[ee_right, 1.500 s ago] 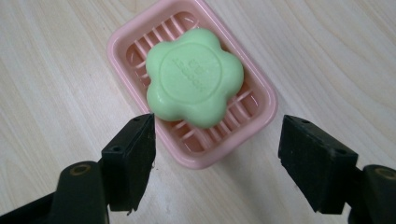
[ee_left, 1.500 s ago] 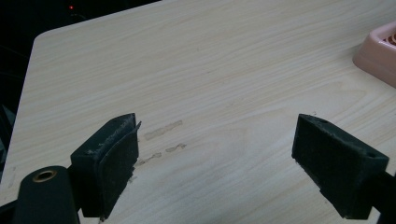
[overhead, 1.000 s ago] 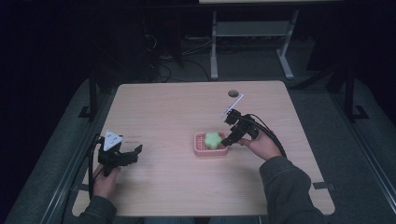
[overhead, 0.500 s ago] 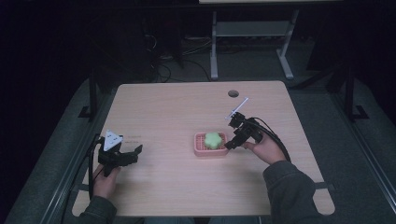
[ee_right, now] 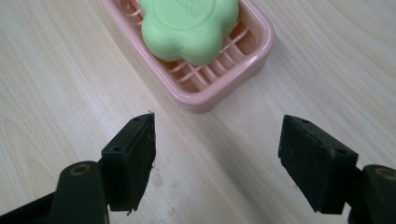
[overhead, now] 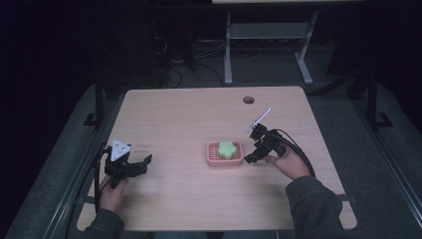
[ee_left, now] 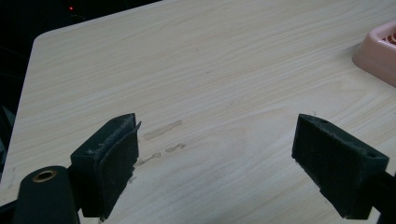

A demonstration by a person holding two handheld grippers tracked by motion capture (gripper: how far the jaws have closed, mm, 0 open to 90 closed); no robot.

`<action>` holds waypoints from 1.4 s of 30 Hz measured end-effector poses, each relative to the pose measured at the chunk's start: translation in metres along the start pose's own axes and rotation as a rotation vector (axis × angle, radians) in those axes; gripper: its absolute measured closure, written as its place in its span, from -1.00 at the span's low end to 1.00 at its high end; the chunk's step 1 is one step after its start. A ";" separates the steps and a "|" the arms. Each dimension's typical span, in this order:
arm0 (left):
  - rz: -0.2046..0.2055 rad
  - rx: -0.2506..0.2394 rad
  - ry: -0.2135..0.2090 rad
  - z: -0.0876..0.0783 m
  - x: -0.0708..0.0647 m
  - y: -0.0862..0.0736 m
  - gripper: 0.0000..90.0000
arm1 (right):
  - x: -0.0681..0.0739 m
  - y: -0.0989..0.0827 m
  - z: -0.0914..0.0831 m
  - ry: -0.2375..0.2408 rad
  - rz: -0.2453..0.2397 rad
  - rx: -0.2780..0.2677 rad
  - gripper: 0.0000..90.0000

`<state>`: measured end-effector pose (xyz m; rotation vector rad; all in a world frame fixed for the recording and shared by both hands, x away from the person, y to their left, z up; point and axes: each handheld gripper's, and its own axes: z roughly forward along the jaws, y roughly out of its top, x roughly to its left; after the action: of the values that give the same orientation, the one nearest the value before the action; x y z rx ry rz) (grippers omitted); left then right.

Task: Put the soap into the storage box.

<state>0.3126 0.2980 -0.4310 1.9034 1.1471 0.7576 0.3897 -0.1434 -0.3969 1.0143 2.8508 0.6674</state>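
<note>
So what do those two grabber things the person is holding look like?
Both are black. The left tool has a grey three-cornered plate on top. The right tool has a thin white stick poking up and a black cable trailing behind. Each ends in two chunky black blocks. The sleeves are dark grey.

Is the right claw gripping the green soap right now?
No. The right claw is open and empty, short of the pink soap dish where the green soap lies.
</note>
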 end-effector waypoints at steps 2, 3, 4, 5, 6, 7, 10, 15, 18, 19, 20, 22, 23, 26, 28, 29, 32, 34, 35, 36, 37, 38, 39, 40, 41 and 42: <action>0.000 -0.001 -0.001 0.000 0.000 0.000 -0.68 | 0.000 -0.001 -0.001 0.000 0.000 0.001 -0.39; 0.000 -0.001 -0.001 0.000 0.000 0.000 -0.68 | 0.000 -0.002 -0.002 -0.002 0.001 0.000 -0.39; 0.001 0.000 -0.001 0.000 0.000 0.000 -0.68 | 0.000 -0.002 -0.002 -0.003 -0.001 -0.001 -0.39; 0.000 0.000 -0.001 0.000 0.000 0.000 -0.68 | -0.001 -0.003 -0.002 -0.001 -0.003 0.000 -0.39; 0.000 0.000 0.000 0.000 0.000 0.000 -0.68 | 0.000 -0.003 -0.002 0.000 -0.002 0.002 -0.39; 0.000 -0.001 0.000 0.000 0.000 0.000 -0.68 | 0.000 -0.004 -0.002 -0.003 -0.003 0.002 -0.39; -0.002 -0.001 -0.001 0.000 0.000 0.000 -0.69 | 0.000 -0.008 -0.001 0.001 -0.002 -0.005 -0.39; -0.001 -0.001 0.000 0.000 0.000 0.000 -0.68 | -0.002 -0.017 0.001 0.006 0.022 0.002 -0.39; 0.000 0.000 0.001 0.000 0.000 0.000 -0.68 | -0.002 -0.020 -0.001 0.005 0.021 -0.003 -0.39; 0.001 -0.001 0.000 0.000 0.000 0.000 -0.68 | -0.002 -0.021 -0.002 0.012 0.022 -0.011 -0.39; 0.000 -0.001 0.001 0.000 -0.001 0.000 -0.68 | -0.001 -0.022 -0.002 0.010 0.024 -0.011 -0.39; 0.000 -0.001 0.001 0.000 0.000 0.000 -0.68 | -0.001 -0.025 -0.003 0.010 0.025 -0.012 -0.39; 0.000 -0.001 0.001 0.000 0.000 0.000 -0.68 | -0.002 -0.027 -0.002 0.010 0.026 -0.013 -0.39; 0.002 0.000 0.000 0.000 0.000 0.000 -0.68 | -0.002 -0.032 -0.002 0.010 0.036 -0.010 -0.39; 0.001 -0.002 -0.001 0.000 0.000 0.000 -0.68 | -0.002 -0.035 -0.001 0.012 0.036 -0.006 -0.39; 0.001 -0.002 0.000 0.000 0.000 0.000 -0.68 | -0.002 -0.036 -0.001 0.008 0.038 0.004 -0.39; 0.000 -0.002 0.000 0.000 0.000 0.000 -0.68 | -0.002 -0.041 -0.002 0.008 0.040 -0.003 -0.39; 0.001 -0.002 0.000 0.000 -0.001 0.000 -0.68 | -0.002 -0.045 -0.002 0.007 0.046 -0.006 -0.39; 0.001 0.000 0.001 0.000 -0.001 0.000 -0.68 | -0.002 -0.047 -0.002 0.006 0.048 -0.005 -0.39; 0.000 0.003 0.001 0.000 -0.001 0.000 -0.68 | -0.003 -0.049 -0.002 0.008 0.051 -0.006 -0.39; 0.002 0.001 0.000 0.000 -0.001 0.000 -0.68 | -0.003 -0.051 -0.002 0.008 0.054 -0.007 -0.39; 0.000 -0.002 0.001 0.000 -0.001 -0.001 -0.68 | -0.003 -0.053 -0.002 0.009 0.056 -0.011 -0.39; 0.001 -0.003 0.001 0.000 -0.001 -0.001 -0.68 | -0.003 -0.054 -0.002 0.011 0.060 -0.011 -0.39; 0.000 -0.004 0.002 0.000 -0.001 -0.001 -0.68 | -0.003 -0.055 -0.003 0.008 0.058 -0.008 -0.39; 0.000 -0.003 0.001 0.000 -0.001 -0.001 -0.68 | -0.002 -0.057 -0.003 0.004 0.059 -0.012 -0.39; 0.000 -0.003 0.001 0.000 -0.001 -0.001 -0.68 | -0.002 -0.058 -0.004 0.008 0.058 -0.014 -0.39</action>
<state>0.3119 0.2969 -0.4319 1.9008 1.1455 0.7597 0.3562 -0.1861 -0.4173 1.0986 2.8293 0.6967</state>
